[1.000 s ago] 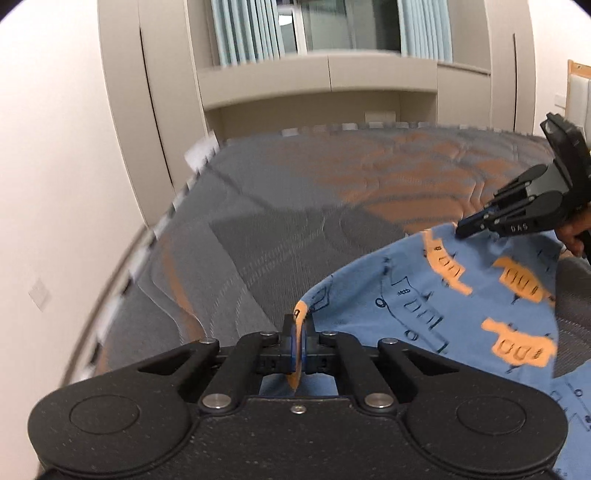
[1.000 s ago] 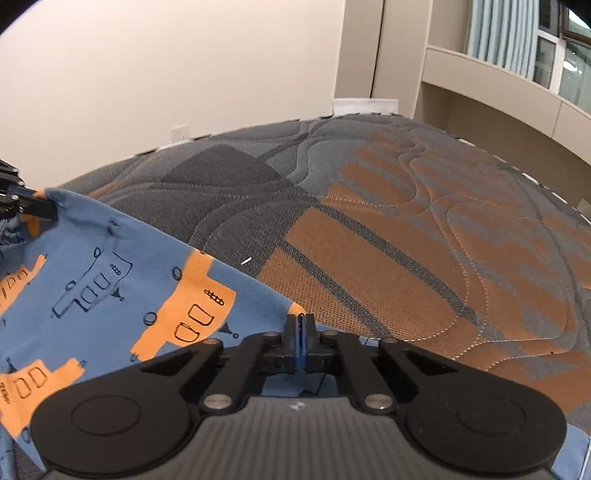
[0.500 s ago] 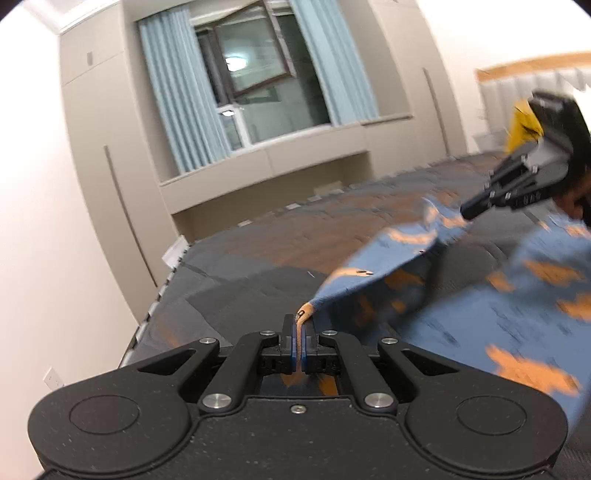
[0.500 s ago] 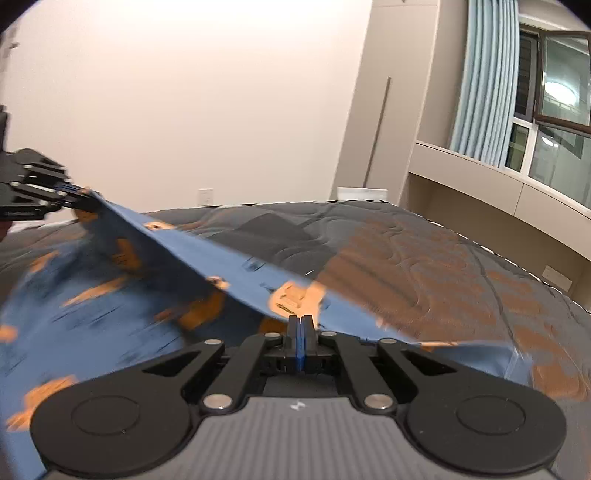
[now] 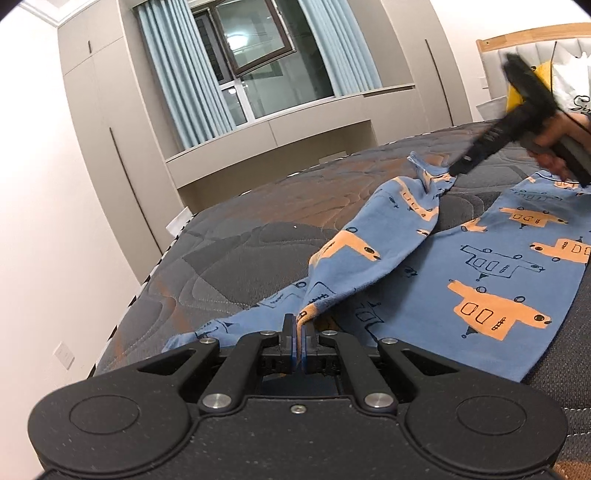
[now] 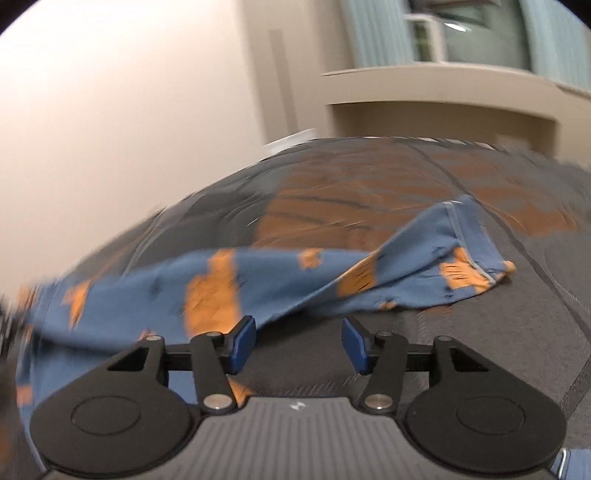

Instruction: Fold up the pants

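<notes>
Blue pants point(image 5: 480, 266) with orange vehicle prints lie spread on the grey and orange mattress point(image 5: 240, 254). My left gripper point(image 5: 298, 332) is shut on a fold of the pants fabric near the mattress's near edge. My right gripper point(image 6: 298, 341) is open and empty, its blue pads point(image 6: 242, 341) just behind a twisted leg of the pants point(image 6: 288, 284), whose cuff point(image 6: 469, 254) lies to the right. The right gripper also shows in the left wrist view point(image 5: 458, 170), blurred, at the far end of that leg.
A cream wall point(image 5: 44, 221) runs along the mattress's left edge. Beige cabinets and a window ledge point(image 5: 280, 129) stand beyond its far end. A wooden headboard point(image 5: 532, 33) with yellow and white cloth is at the right.
My right gripper has opened and let go of the pants leg, which has dropped onto the mattress. My left gripper keeps its hold and the fabric has settled lower.
</notes>
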`<state>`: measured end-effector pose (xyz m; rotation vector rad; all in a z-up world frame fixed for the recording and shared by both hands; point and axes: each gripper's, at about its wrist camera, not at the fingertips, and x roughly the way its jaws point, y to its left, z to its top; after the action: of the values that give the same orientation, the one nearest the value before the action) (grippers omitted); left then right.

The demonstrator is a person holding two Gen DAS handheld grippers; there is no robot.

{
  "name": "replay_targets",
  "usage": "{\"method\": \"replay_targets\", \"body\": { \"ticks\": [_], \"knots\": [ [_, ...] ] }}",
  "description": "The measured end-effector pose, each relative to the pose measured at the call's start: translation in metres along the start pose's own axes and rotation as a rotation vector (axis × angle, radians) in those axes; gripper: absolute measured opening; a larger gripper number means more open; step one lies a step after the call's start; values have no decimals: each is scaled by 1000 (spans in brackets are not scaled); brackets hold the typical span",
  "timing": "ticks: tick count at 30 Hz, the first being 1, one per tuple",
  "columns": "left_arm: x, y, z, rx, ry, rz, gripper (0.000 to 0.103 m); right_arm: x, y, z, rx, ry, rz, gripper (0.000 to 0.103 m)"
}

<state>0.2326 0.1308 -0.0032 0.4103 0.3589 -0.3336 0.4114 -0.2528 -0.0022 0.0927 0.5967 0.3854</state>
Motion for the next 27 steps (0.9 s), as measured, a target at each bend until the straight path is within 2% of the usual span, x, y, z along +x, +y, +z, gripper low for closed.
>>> {"method": "replay_targets", "body": {
  "ticks": [4,6,9,10,11,12,14,17,21,24,27],
  "knots": [
    [-1,-3,-1,1,2,17,1,33,-23,30,119,5,-108,64],
    [-2,-2,0,-2,3,19,1,44,-31,37,156,8,-193,64],
    [-3,-2,1,1,0,24,1,62,-41,48,212,21,-276,62],
    [-3,-2,1,-2,-2,27,1,67,-42,48,225,32,-305,49],
    [-3,-2,1,-4,-6,30,1,72,-43,49,227,39,-325,19],
    [-4,-2,1,-7,-10,33,1,75,-42,49,213,42,-349,5],
    [-5,-2,1,-12,-18,38,1,71,-40,48,205,22,-382,2],
    [-9,-1,0,-11,-26,38,1,44,-37,43,183,-42,-368,1],
    [-21,5,-5,-23,-45,21,1,-30,-31,24,169,-137,-321,1],
    [-30,5,-15,-14,-36,-9,1,-97,-24,-13,160,-190,-294,1],
    [-33,-3,-28,25,-5,-11,1,-149,-17,-57,195,-193,-281,1]
  ]
}}
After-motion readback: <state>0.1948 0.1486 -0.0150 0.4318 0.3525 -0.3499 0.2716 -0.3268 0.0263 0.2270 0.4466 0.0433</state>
